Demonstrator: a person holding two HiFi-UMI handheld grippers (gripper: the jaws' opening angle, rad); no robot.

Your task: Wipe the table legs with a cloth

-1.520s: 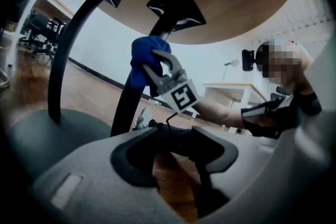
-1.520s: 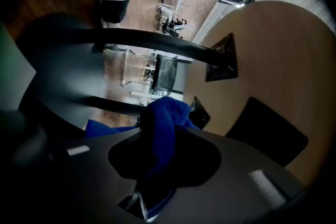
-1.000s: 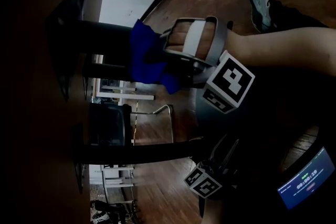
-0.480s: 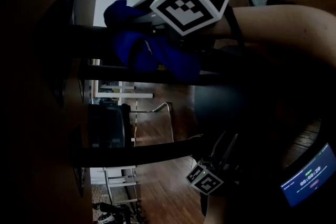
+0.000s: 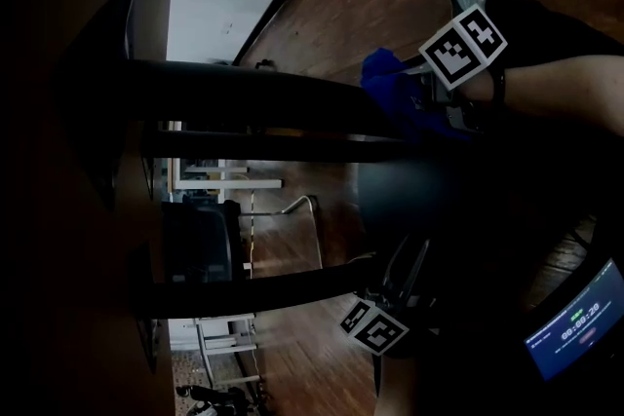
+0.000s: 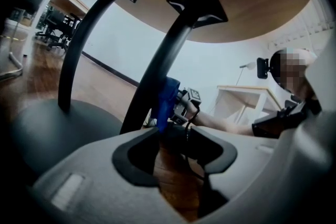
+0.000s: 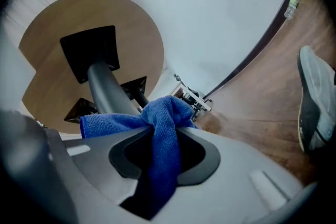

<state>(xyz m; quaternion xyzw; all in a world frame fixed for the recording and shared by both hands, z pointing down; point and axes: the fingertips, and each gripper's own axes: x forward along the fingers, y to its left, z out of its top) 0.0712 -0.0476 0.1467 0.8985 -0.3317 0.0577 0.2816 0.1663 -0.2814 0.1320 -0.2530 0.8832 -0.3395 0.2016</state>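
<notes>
My right gripper [image 7: 160, 152] is clenched on the blue cloth [image 7: 157, 118], which sits, touching I think, low on the table leg [image 7: 105, 89], whose length runs up toward the tabletop [image 7: 79, 13].

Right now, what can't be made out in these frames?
- Head view: the jaws of the left gripper are lost in darkness, and only its marker cube shows.
- Left gripper view: the table leg hides whether the cloth touches it.
- Right gripper view: the cloth fills the right gripper, hiding its inner faces.
- Head view: the screen is cut by the edge, and its readout is too small to read.
</notes>
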